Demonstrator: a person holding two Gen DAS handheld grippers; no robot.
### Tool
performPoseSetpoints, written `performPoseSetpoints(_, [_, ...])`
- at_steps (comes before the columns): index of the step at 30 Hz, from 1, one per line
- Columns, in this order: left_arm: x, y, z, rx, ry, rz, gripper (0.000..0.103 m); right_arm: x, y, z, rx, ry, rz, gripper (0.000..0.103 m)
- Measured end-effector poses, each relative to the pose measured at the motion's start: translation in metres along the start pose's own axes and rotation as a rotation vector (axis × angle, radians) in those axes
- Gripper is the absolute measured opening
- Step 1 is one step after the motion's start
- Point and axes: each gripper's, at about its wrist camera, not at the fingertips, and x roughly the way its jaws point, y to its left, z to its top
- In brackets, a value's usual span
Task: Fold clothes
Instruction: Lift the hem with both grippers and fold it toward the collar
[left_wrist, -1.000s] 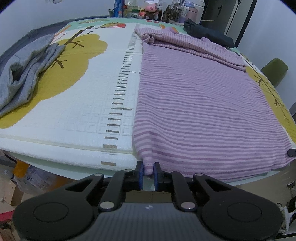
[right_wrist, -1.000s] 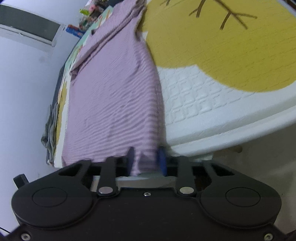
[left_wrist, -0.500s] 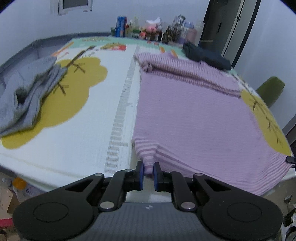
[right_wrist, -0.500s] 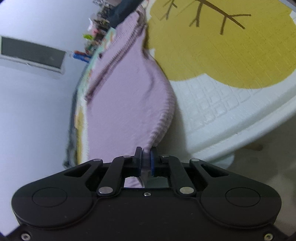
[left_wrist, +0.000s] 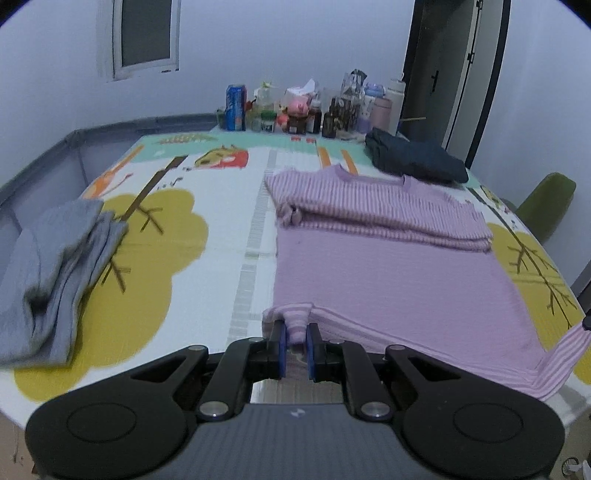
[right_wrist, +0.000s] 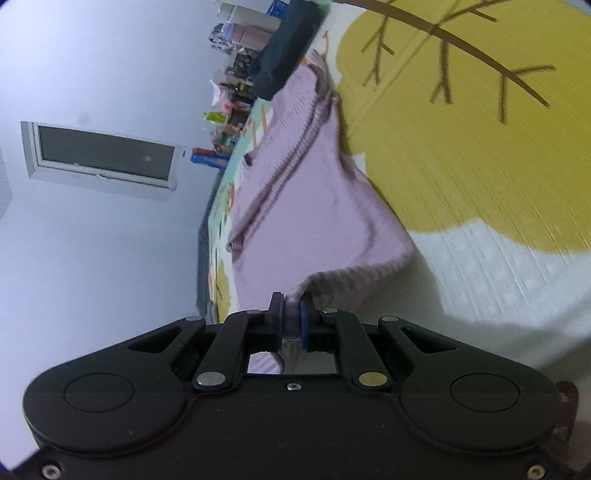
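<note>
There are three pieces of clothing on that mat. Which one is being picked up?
The purple striped sweater: both grippers pinch its near hem. The grey garment lies crumpled at the left and the dark garment sits folded at the back, both untouched.

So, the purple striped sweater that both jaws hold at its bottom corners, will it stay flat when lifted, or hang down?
The purple striped sweater is probably floppy: its hem sags between the two gripped corners. It likely stretches too, since the knit pulls into a peak at the left gripper. It seems light: thin pinches, also at the right gripper, raise it.

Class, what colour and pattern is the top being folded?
Purple top: lilac with fine paler stripes, clearest in left wrist view.
</note>
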Motion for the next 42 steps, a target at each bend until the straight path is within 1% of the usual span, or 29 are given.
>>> performPoseSetpoints(5, [0.024,0.000,0.032,0.013,-0.017,-0.014,0.012,0.019,0.016,0.027,0.006,-0.043,0.013,0.007])
performPoseSetpoints(9, [0.049,0.006,0.061,0.017,-0.023,-0.045,0.012,0.039,0.031,0.051,0.018,-0.082,0.018,0.007])
performPoseSetpoints(14, [0.087,0.016,0.105,0.026,-0.024,-0.094,0.012,0.066,0.049,0.082,0.035,-0.142,0.009,0.007])
performPoseSetpoints(18, [0.116,0.020,0.138,0.045,-0.035,-0.129,0.012,0.087,0.062,0.106,0.048,-0.200,0.002,0.007])
performPoseSetpoints(22, [0.142,0.015,0.164,0.085,-0.041,-0.154,0.012,0.107,0.072,0.125,0.060,-0.250,-0.008,0.007])
performPoseSetpoints(26, [0.164,0.007,0.184,0.117,-0.039,-0.148,0.012,0.123,0.077,0.142,0.077,-0.287,-0.006,0.007])
performPoseSetpoints(30, [0.179,0.007,0.204,0.101,-0.047,-0.141,0.012,0.135,0.081,0.160,0.091,-0.311,0.009,0.007])
performPoseSetpoints(33, [0.190,0.005,0.217,0.094,-0.052,-0.116,0.012,0.144,0.085,0.176,0.090,-0.314,0.021,0.007])
performPoseSetpoints(35, [0.198,0.001,0.227,0.097,-0.055,-0.083,0.012,0.152,0.087,0.190,0.092,-0.310,0.031,0.007])
performPoseSetpoints(42, [0.228,-0.009,0.259,0.078,-0.051,-0.043,0.012,0.187,0.095,0.243,0.081,-0.290,0.038,0.007])
